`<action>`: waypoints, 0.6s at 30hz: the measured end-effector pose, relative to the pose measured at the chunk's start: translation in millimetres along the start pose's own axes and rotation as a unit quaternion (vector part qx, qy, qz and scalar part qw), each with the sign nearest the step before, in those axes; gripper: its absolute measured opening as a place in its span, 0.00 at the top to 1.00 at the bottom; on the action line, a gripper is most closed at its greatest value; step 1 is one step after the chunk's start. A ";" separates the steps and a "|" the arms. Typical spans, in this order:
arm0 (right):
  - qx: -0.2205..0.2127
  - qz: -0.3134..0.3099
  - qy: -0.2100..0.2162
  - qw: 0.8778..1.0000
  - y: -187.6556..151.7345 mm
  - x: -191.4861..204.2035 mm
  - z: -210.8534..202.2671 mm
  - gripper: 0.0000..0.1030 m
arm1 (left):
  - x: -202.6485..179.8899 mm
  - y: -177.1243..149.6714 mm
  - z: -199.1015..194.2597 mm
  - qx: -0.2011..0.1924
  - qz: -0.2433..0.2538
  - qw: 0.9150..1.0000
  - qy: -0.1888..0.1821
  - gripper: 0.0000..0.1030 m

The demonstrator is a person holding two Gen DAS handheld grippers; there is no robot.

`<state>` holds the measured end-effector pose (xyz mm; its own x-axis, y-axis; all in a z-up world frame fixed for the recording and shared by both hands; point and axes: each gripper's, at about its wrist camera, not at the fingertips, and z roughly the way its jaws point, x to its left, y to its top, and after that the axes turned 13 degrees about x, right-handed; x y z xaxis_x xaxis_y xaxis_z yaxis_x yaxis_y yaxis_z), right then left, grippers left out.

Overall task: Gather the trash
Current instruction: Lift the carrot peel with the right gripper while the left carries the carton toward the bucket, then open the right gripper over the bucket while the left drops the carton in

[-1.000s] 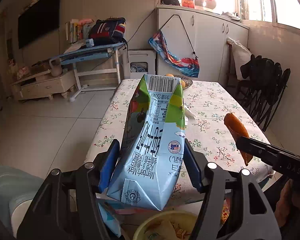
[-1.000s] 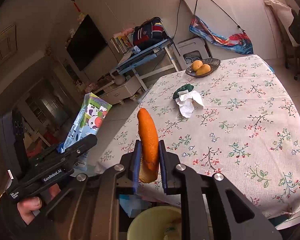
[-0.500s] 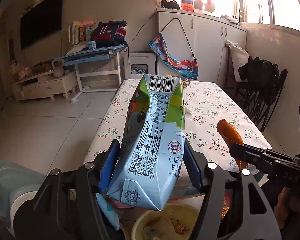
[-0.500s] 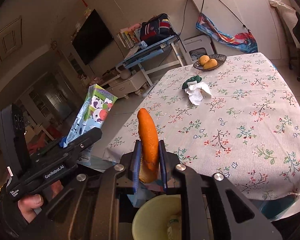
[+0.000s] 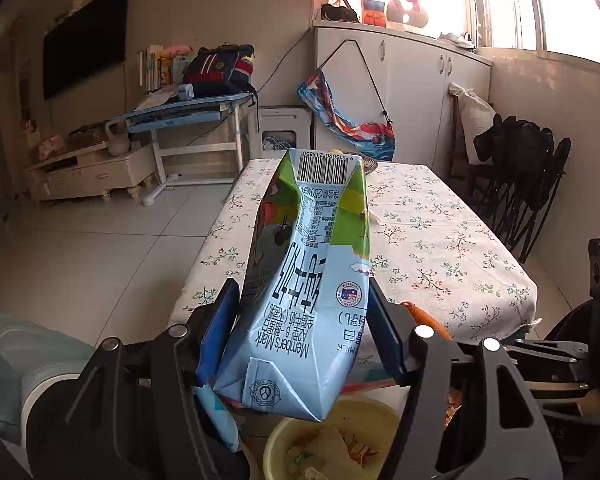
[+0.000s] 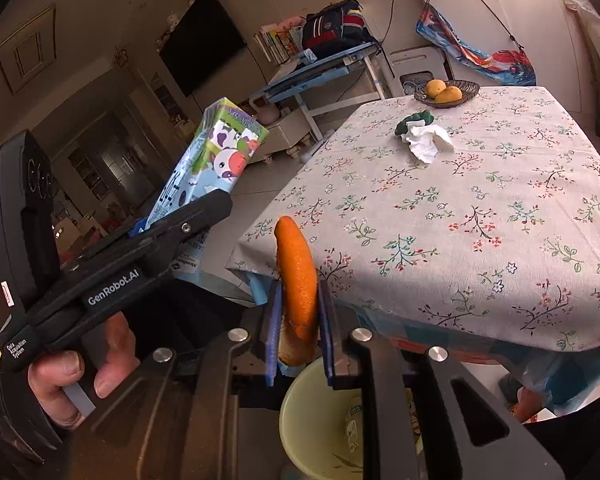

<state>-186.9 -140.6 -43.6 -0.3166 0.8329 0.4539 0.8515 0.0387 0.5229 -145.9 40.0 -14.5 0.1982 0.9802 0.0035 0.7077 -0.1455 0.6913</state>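
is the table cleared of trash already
No, a crumpled white tissue lies on the table beside something dark green, in front of the fruit bowl.

The bin sits on the floor just off the near edge of the table. On the table, the crumpled tissue lies toward twelve o'clock, the fruit bowl beyond it at the far edge. The milk carton hangs at nine o'clock of the peel, both above the bin.
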 end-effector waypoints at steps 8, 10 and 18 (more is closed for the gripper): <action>0.057 -0.016 -0.003 0.998 -19.0 14.9 19.1 0.82 | -3.2 -3.9 -3.7 -0.001 0.000 1.000 -0.001 0.42; 0.072 -0.019 -0.007 0.997 -21.9 15.8 24.4 0.82 | -3.1 -4.1 -3.6 0.000 0.000 1.000 -0.001 0.42; 0.126 -0.018 -0.031 0.991 -30.2 15.8 43.6 0.74 | -4.9 -7.8 -6.4 0.001 0.002 1.000 -0.001 0.42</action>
<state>-199.4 -104.5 -83.6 -0.3279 0.8610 0.3888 0.9202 0.1979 0.3378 -156.8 37.2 -15.3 0.2019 0.9794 0.0047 0.7082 -0.1493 0.6901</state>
